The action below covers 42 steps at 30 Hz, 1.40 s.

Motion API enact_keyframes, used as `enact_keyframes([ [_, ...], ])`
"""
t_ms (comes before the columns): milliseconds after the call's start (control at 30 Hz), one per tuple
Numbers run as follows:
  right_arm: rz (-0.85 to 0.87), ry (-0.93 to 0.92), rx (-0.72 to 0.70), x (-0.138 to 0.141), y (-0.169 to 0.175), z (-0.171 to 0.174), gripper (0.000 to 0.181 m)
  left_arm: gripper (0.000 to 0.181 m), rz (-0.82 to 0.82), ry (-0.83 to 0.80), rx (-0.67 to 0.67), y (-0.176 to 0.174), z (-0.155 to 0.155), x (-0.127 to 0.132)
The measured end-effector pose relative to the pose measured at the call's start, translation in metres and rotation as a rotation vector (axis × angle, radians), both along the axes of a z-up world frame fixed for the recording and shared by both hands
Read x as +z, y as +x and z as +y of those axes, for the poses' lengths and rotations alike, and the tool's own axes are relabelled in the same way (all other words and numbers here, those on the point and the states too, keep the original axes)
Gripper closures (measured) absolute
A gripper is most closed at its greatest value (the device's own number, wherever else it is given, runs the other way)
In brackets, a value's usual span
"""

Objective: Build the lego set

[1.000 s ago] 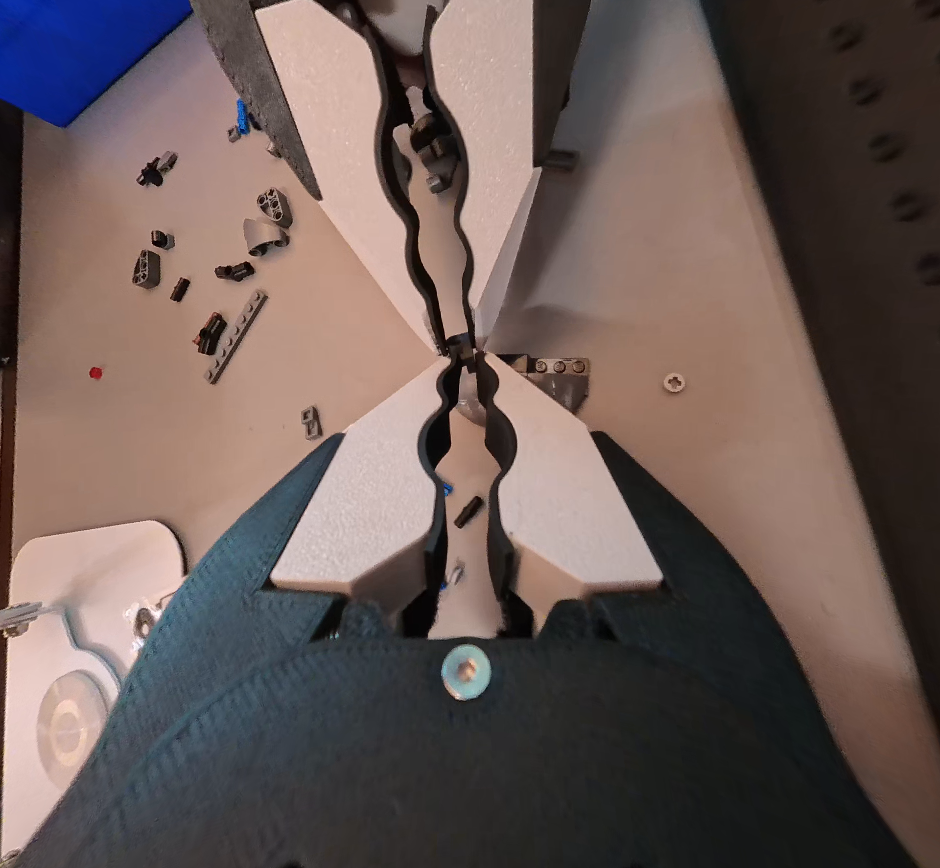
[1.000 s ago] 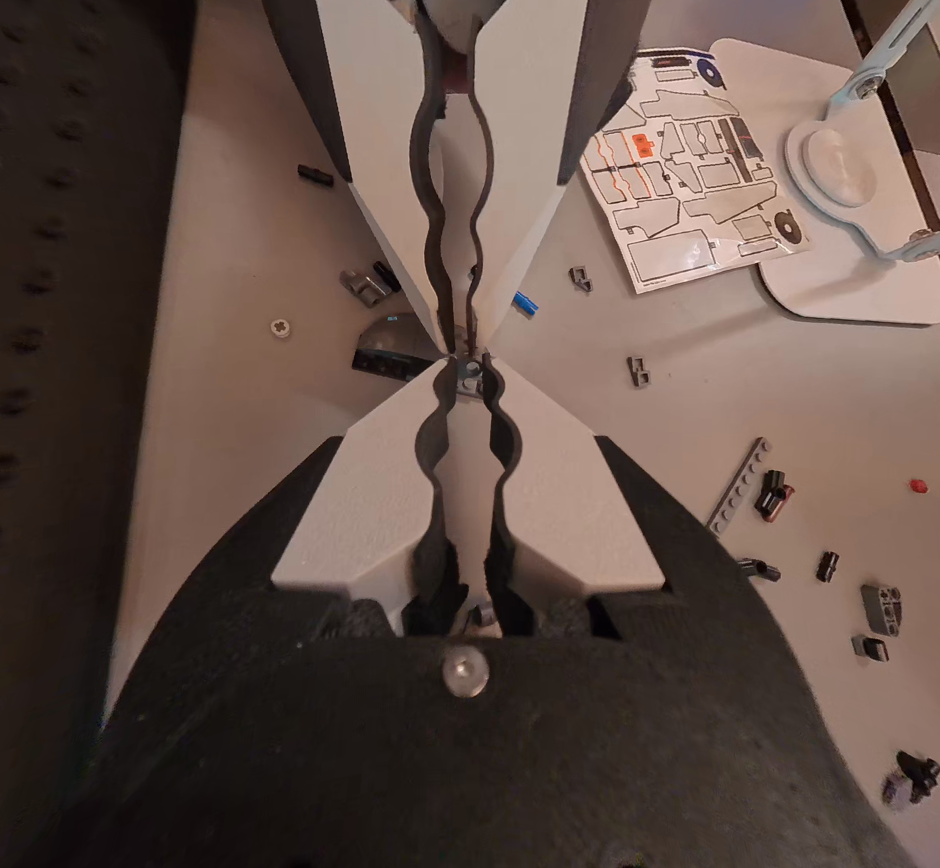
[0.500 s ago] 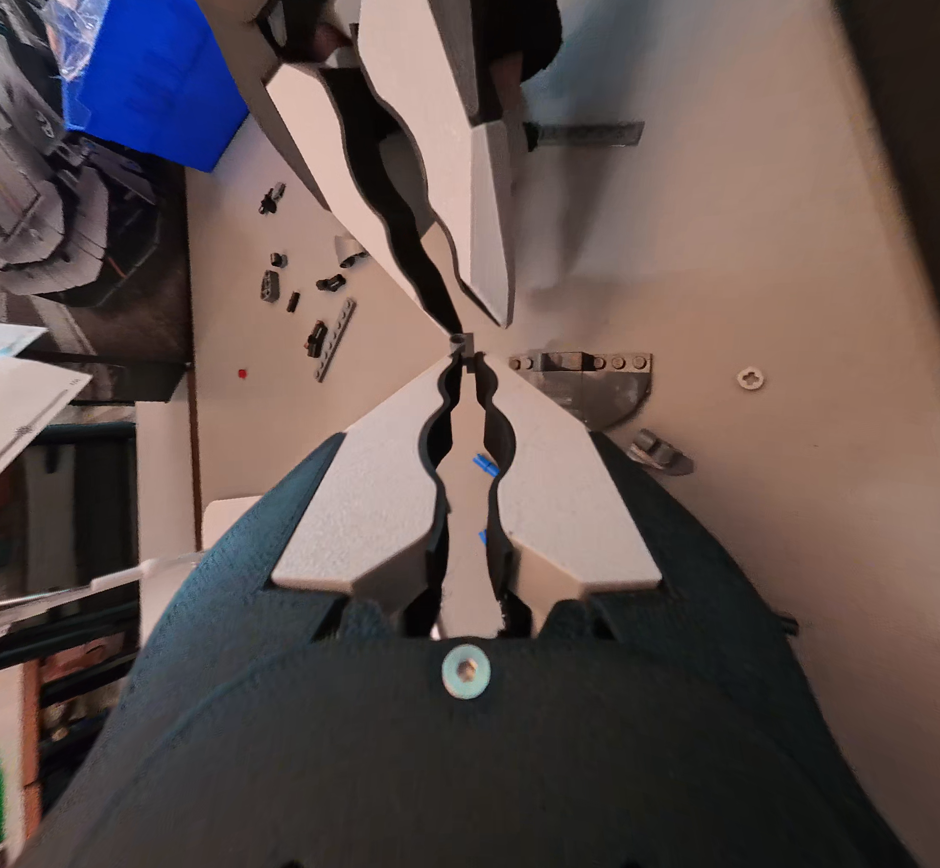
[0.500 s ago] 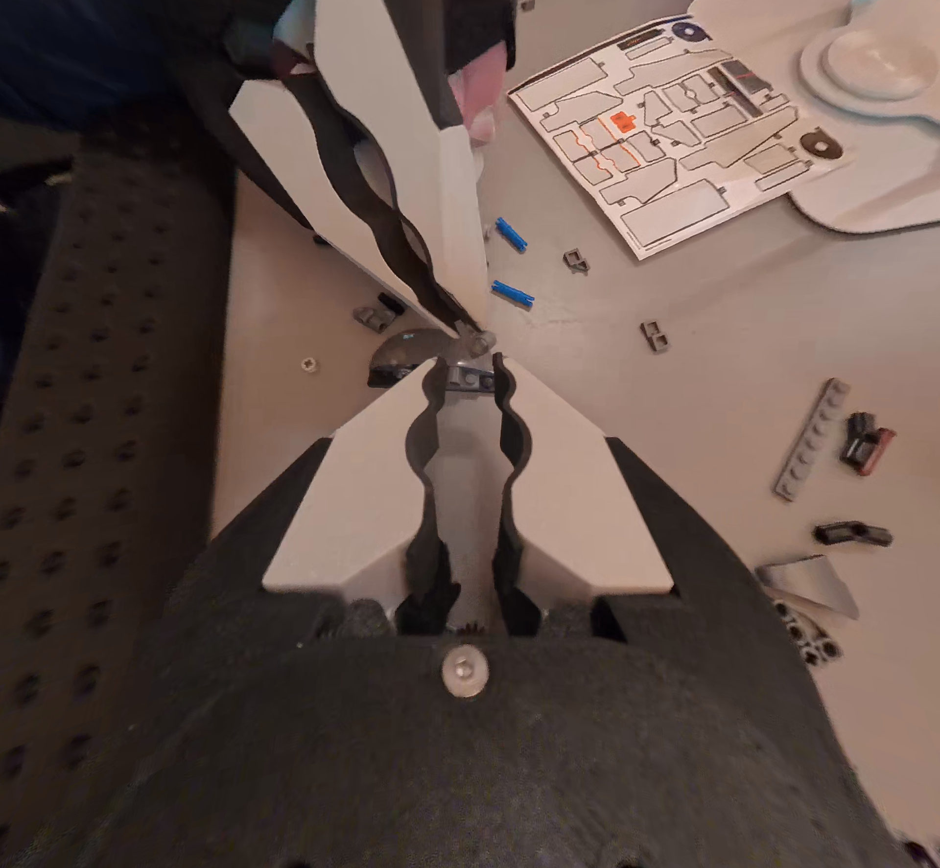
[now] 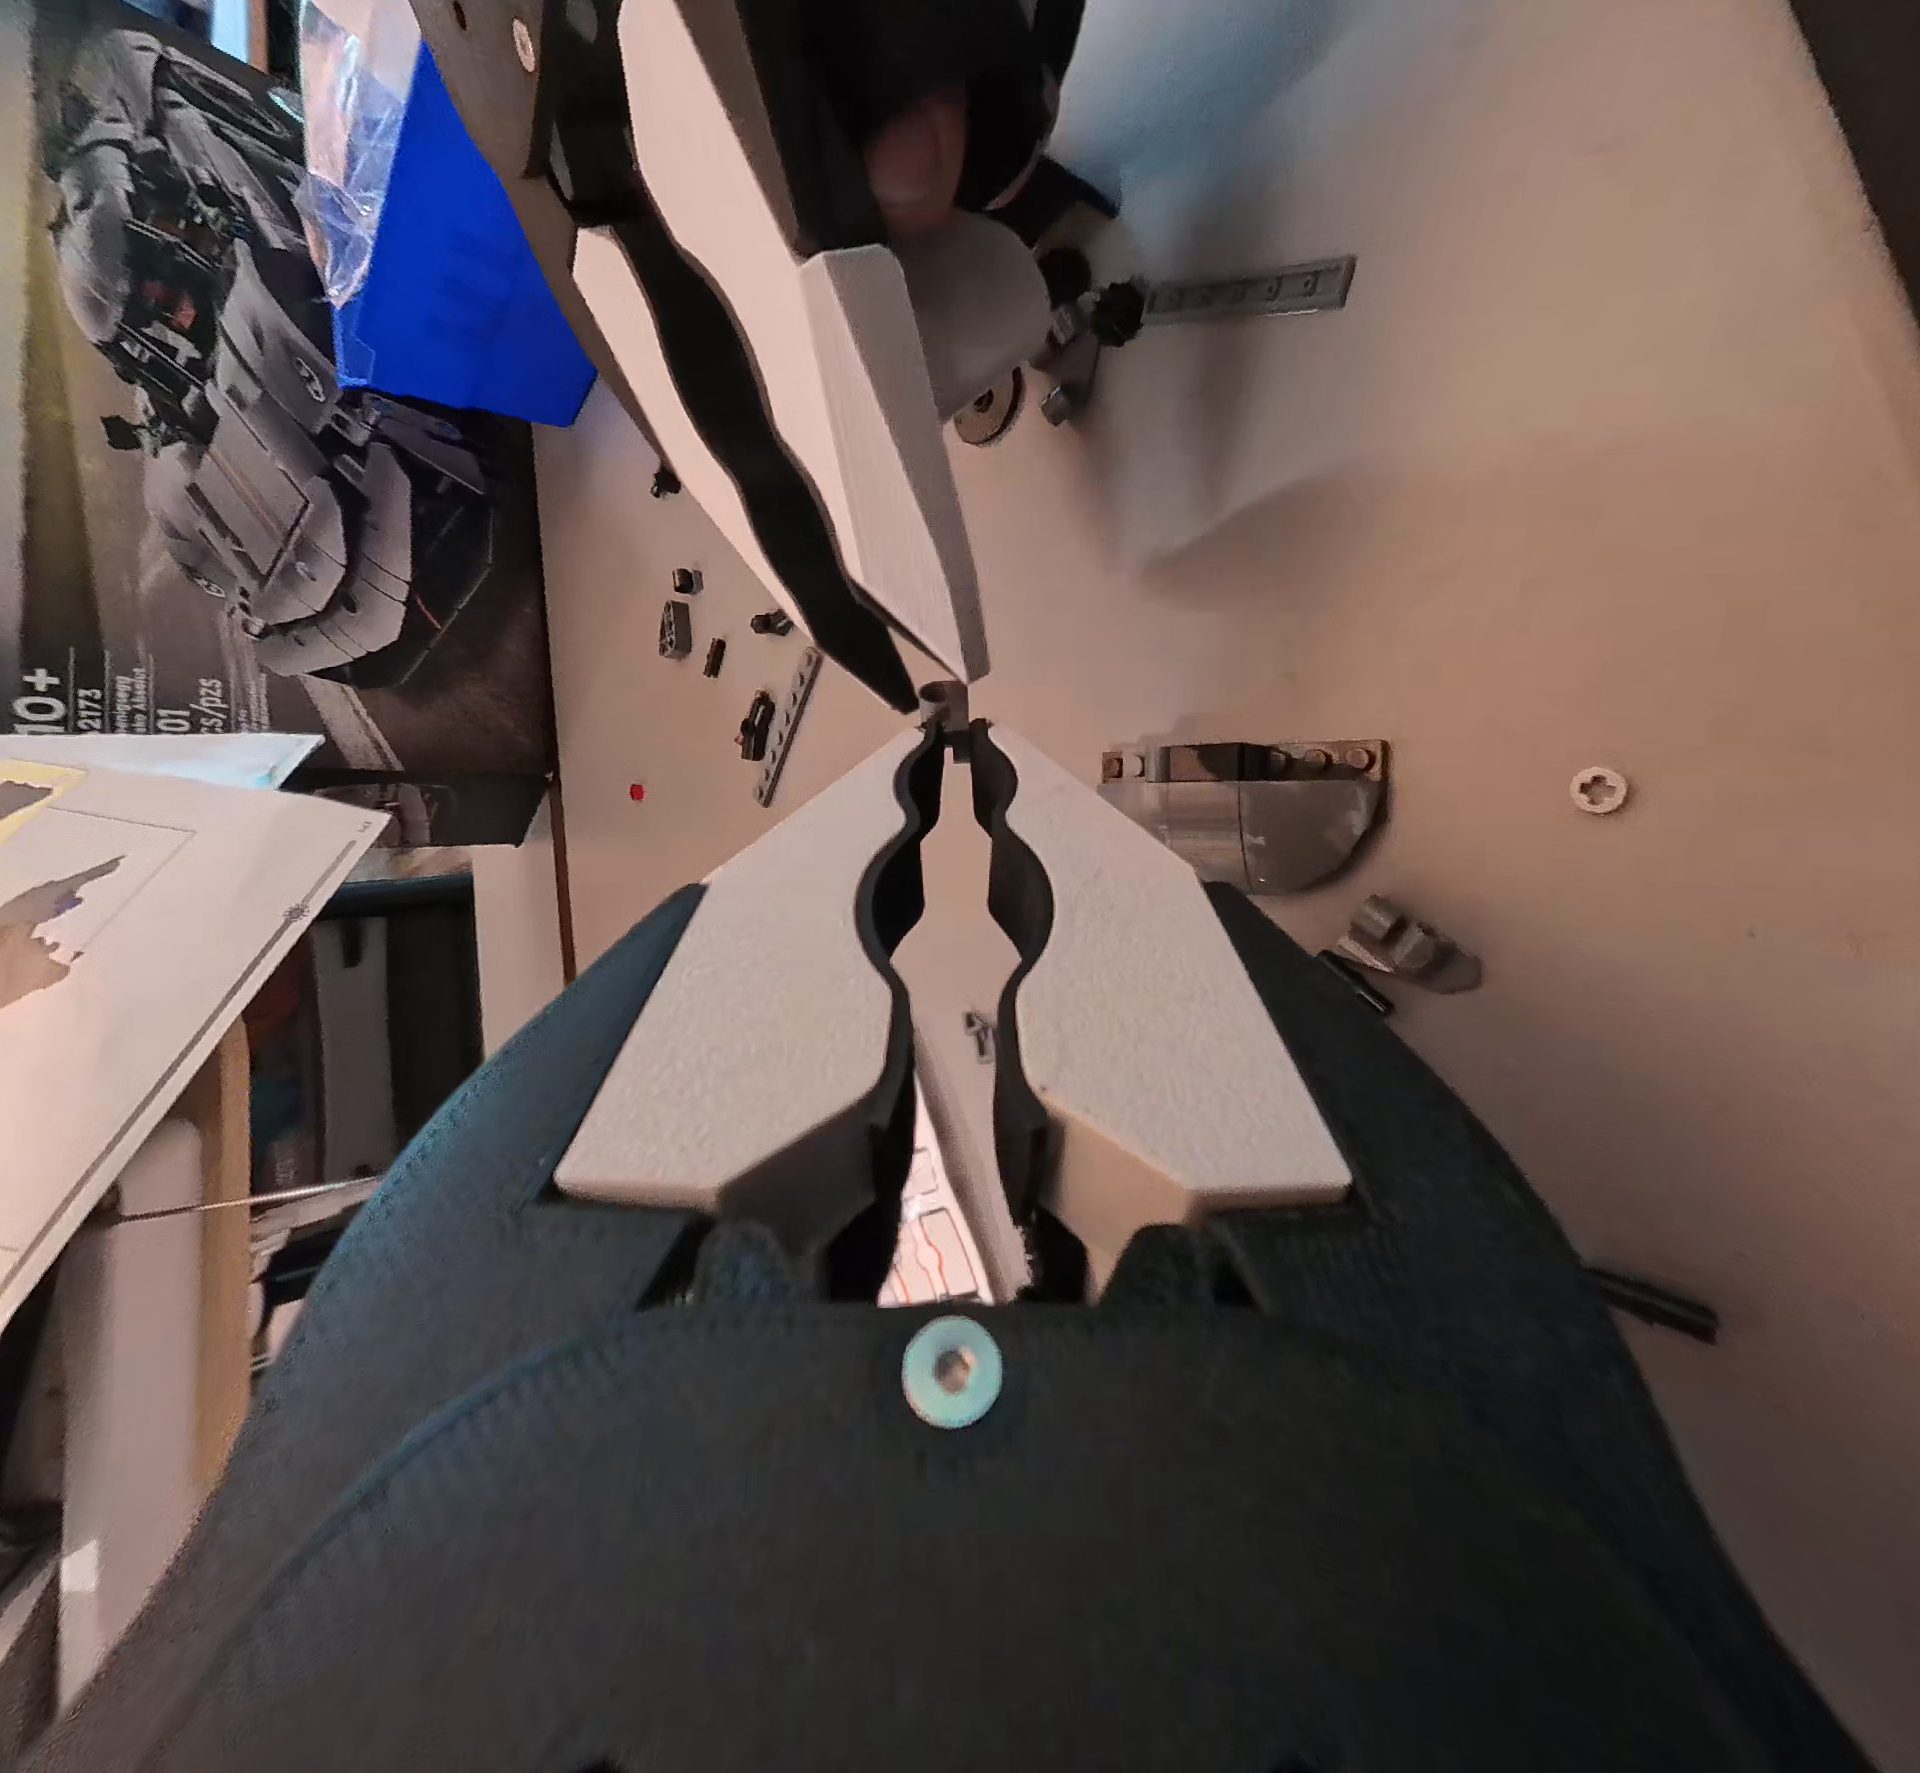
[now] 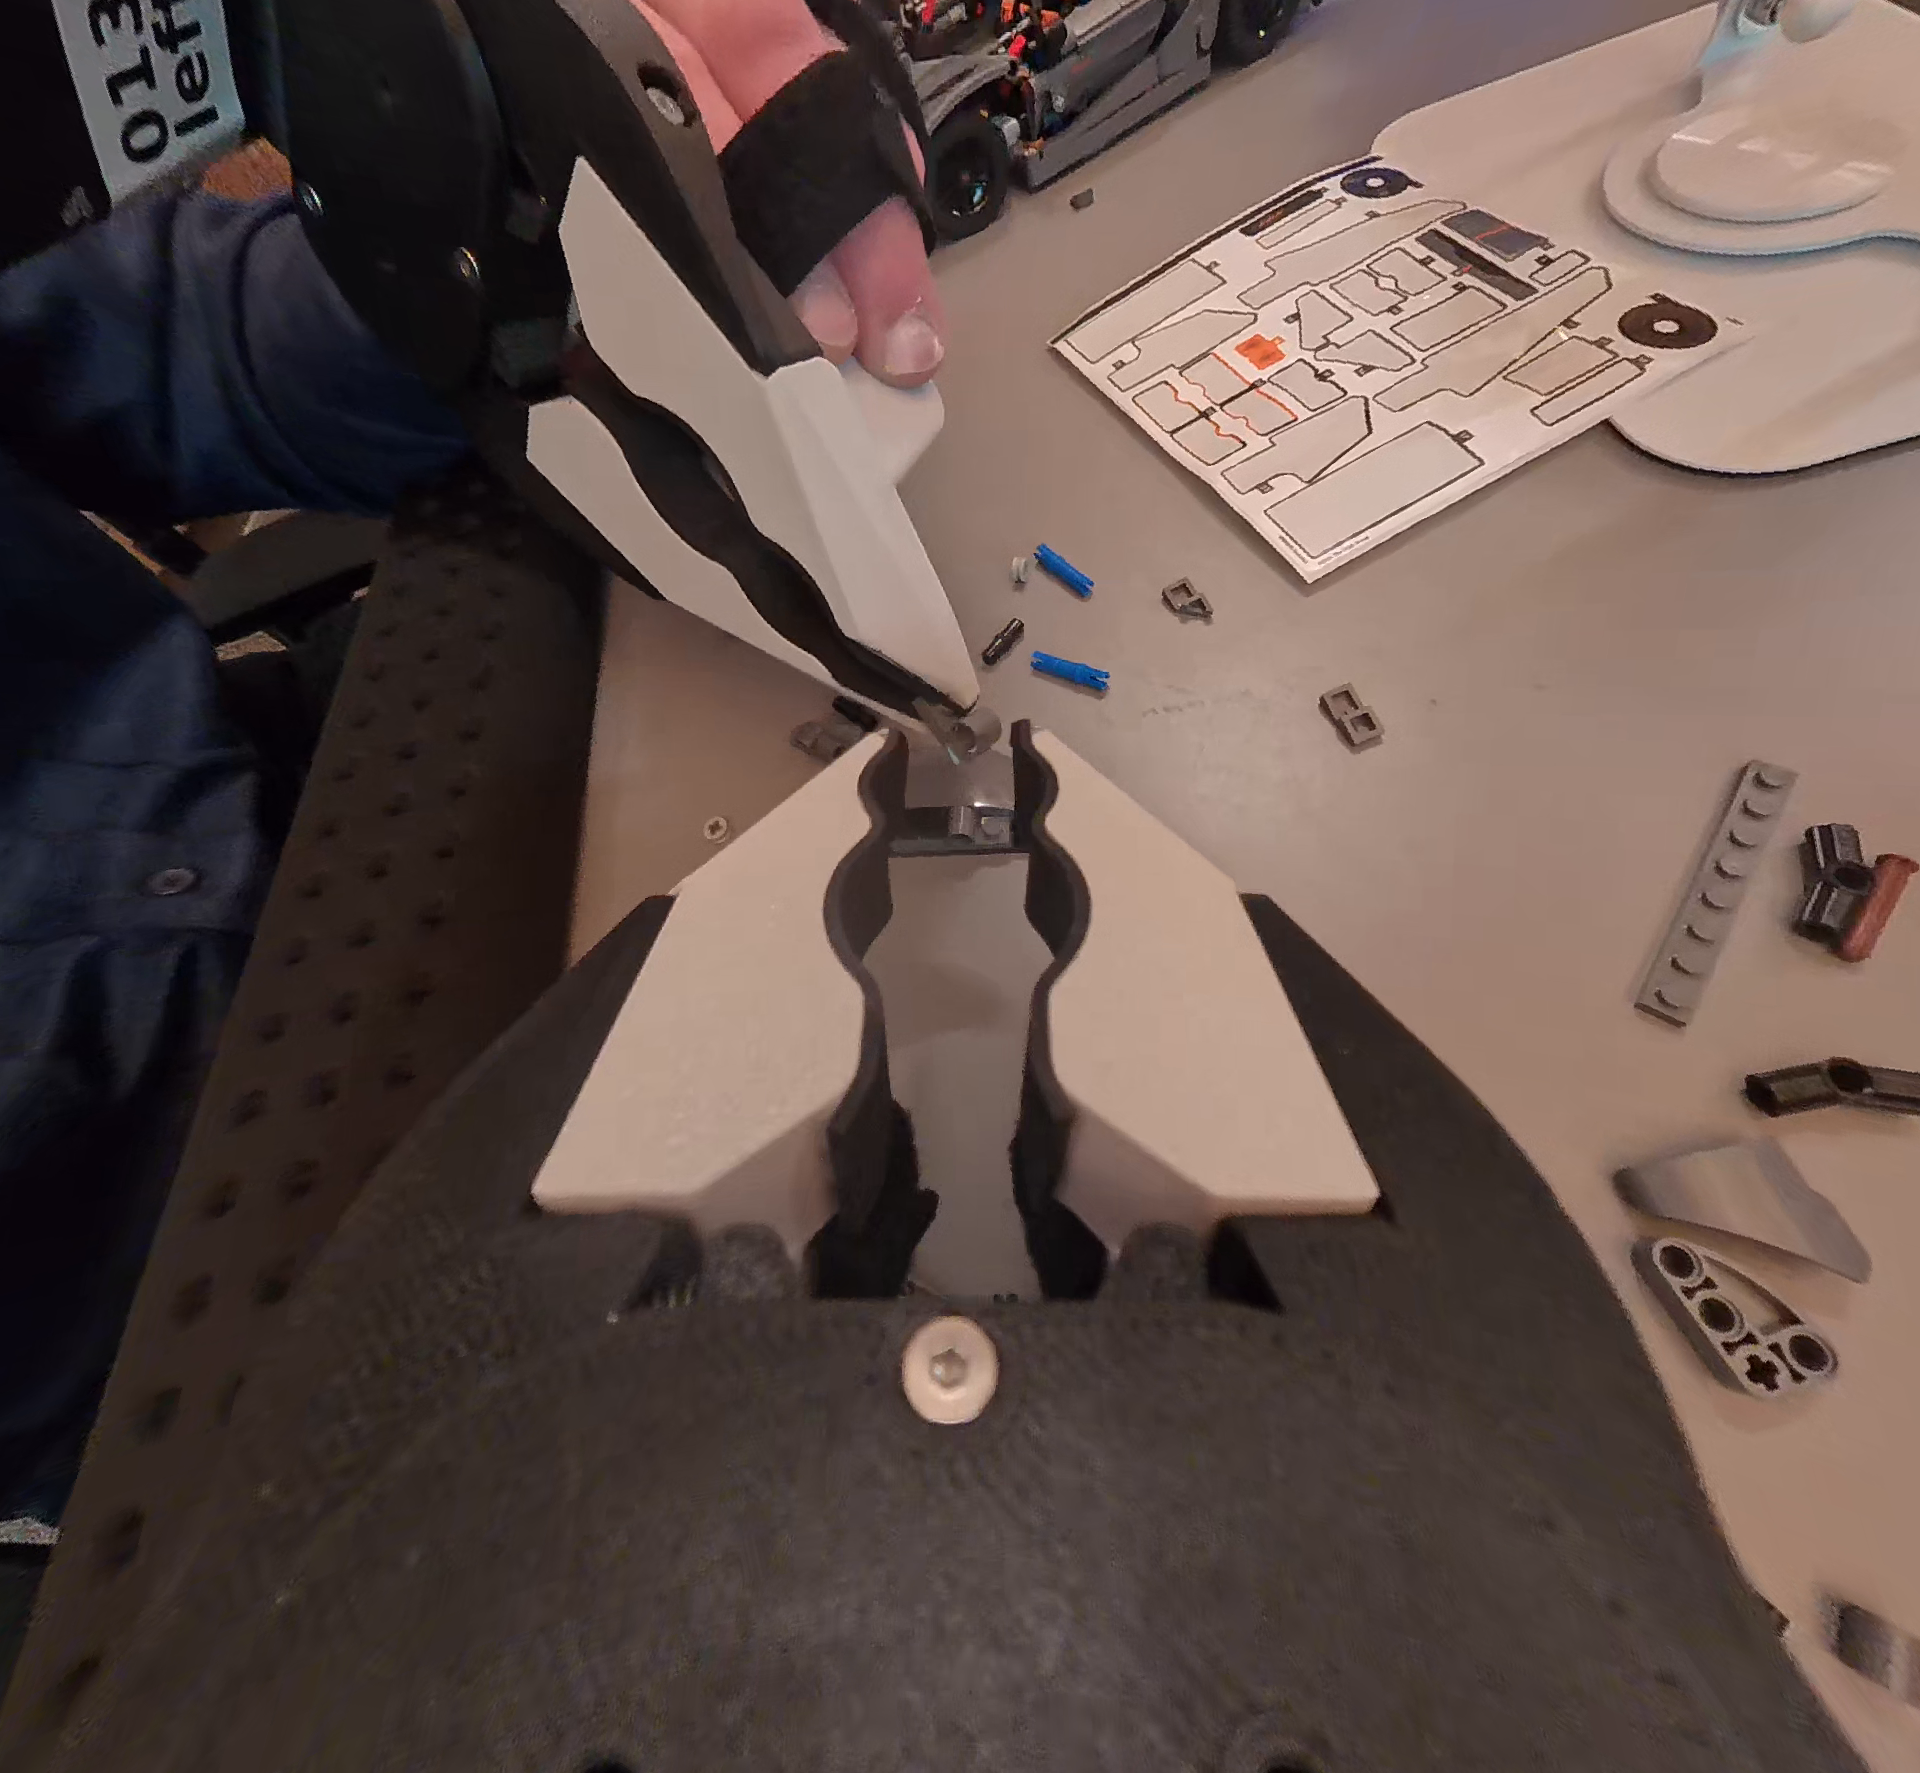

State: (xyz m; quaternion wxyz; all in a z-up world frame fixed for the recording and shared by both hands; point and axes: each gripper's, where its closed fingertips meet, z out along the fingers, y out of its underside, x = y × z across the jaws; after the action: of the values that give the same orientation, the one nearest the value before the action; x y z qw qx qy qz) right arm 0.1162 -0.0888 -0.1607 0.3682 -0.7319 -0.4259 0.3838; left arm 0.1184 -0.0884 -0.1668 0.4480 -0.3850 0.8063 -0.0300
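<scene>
right wrist view showed the left gripper [image 6: 951, 710] with its fingers pressed onto a small grey round piece [image 6: 977, 731], held in the air just above the table [image 6: 1195, 788]. the right gripper [image 6: 954, 744] faced it tip to tip, its fingers spread with nothing between them. through that gap lay a grey curved sub-assembly [image 6: 961, 804] on the table.

the round piece looked hard, light and smooth. such a tiny part would probably twist or pop out of a loose pinch, so it was best taken across its flat sides, squarely at the tips. the sub-assembly looked stiff, but its joints might part under a sideways push.

counted on the table: two blue pins [image 6: 1062, 570], one black pin [image 6: 1003, 640], two small grey clips [image 6: 1351, 715], one long grey plate [image 6: 1714, 892], one sticker sheet [image 6: 1392, 362] and one part-built car [image 6: 1091, 30].
</scene>
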Motion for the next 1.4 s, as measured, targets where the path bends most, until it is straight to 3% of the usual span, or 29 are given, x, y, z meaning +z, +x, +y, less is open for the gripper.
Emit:
enact_keyframes([
  [667,-0.013,0.004,0.02,-0.002,-0.001,-0.003,0.171,0.179,-0.002,0.048,-0.014,0.002,-0.005,0.003],
  [800,-0.031,0.008,0.024,-0.005,-0.001,-0.003,0.172,0.177,0.015,-0.01,-0.008,-0.002,-0.003,-0.001],
  [1000,-0.172,0.06,0.062,-0.024,-0.002,-0.009,0.172,0.172,0.083,-0.249,0.05,-0.02,0.006,-0.018],
  [1200,-0.31,0.206,0.142,-0.036,-0.009,-0.019,0.172,0.169,0.17,-0.386,0.085,-0.021,0.003,-0.043],
  [1400,-0.38,0.338,0.226,-0.041,-0.018,-0.029,0.172,0.17,0.207,-0.488,0.093,-0.027,-0.002,-0.049],
])
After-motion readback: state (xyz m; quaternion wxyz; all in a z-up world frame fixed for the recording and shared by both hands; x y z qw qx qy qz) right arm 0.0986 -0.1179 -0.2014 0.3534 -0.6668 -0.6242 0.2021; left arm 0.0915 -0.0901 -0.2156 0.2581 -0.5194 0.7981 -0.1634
